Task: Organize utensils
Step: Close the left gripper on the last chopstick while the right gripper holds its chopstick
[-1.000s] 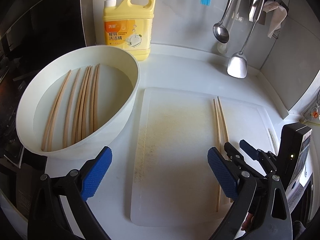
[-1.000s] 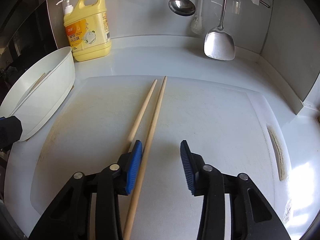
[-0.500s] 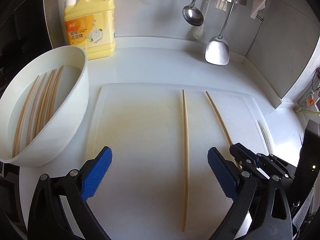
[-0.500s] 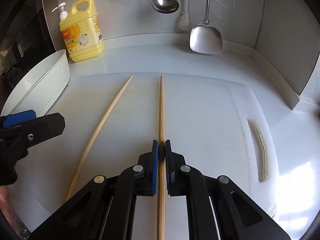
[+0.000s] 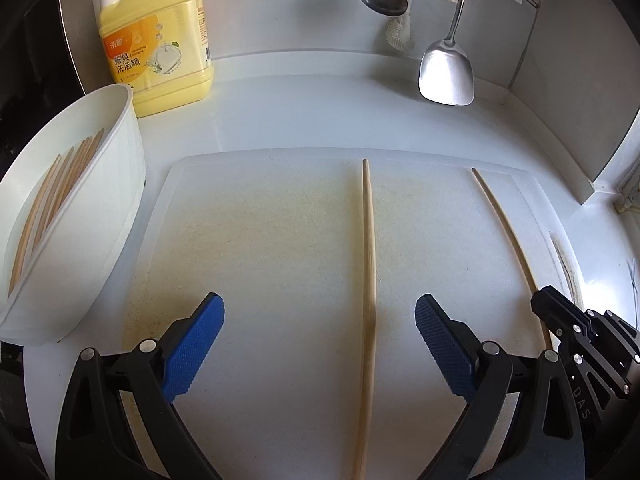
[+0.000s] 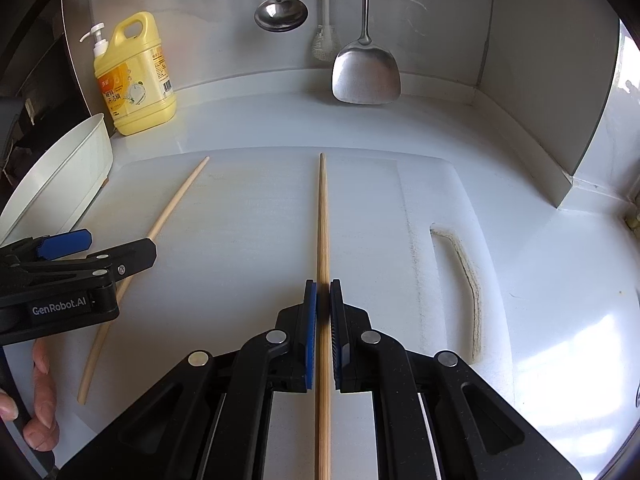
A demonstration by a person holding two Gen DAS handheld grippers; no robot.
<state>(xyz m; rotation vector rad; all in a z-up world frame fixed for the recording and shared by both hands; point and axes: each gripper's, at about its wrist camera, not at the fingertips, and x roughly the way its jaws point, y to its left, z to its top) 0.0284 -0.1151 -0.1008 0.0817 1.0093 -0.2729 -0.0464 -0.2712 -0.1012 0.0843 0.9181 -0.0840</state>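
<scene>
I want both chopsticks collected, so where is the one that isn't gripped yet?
The loose chopstick lies flat on the cutting board, between the open left gripper's fingers in the left wrist view, left of the chopstick the right gripper holds.

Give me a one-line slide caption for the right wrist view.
Right gripper clamps one chopstick over the cutting board; a second chopstick lies to its left.

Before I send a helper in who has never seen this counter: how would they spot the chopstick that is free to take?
Find the white cutting board beside the white basin. Two chopsticks are over it. The free chopstick lies flat between the open left gripper; the other chopstick is clamped in the right gripper.
</scene>
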